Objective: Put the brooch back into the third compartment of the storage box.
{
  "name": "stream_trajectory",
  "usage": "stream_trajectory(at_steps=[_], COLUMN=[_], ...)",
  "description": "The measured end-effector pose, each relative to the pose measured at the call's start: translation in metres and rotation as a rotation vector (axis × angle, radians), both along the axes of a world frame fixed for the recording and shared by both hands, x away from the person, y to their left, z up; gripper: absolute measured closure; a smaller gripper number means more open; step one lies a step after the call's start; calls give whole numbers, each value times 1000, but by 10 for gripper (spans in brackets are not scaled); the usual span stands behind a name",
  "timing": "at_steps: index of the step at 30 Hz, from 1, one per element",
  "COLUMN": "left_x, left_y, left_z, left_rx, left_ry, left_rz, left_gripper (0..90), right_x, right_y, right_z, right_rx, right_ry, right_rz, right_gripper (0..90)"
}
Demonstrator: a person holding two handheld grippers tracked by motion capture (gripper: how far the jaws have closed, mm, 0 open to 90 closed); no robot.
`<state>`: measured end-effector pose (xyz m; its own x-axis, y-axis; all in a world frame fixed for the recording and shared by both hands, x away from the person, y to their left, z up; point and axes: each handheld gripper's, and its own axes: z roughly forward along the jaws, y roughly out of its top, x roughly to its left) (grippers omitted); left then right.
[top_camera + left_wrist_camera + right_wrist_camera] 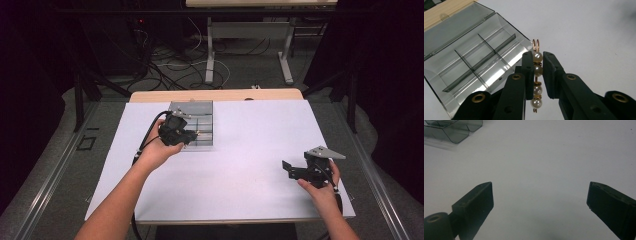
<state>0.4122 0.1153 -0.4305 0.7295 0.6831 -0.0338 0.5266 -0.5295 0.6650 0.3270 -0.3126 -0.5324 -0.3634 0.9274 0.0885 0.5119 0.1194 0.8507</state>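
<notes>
Reaching in from the lower left, the left forearm angles up and right across the white table (250,150), the left hand (159,150) wrapped under the left gripper (192,134), which points right over the near edge of the box (197,107). Its jaws are clenched on a pearl pin (537,75): four pearls strung on a gold wire, standing upright between the pads, two above in the grip, two hanging below, with a gold loop sticking out past the tips. Just beside it lies the open smoky-clear box (474,62) with its dividers. Well apart, near the table's right front corner, the right hand (320,192) holds the right gripper (289,169) low, pointing left, jaws spread wide with bare table between them.
</notes>
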Motion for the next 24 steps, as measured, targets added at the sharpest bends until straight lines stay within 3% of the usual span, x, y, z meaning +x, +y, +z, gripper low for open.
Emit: stream_trajectory(at_steps=[17, 24], left_x=[18, 27], left_y=[-3, -7], left_z=[16, 24], left_rx=[-53, -73], left_ry=[-54, -71], left_rz=[80, 84], left_gripper=[803, 803], right_x=[0, 1], right_y=[-1, -1], right_z=[0, -1], right_rx=[-5, -2], right_ry=[3, -1], right_rz=[0, -2], right_gripper=[68, 68])
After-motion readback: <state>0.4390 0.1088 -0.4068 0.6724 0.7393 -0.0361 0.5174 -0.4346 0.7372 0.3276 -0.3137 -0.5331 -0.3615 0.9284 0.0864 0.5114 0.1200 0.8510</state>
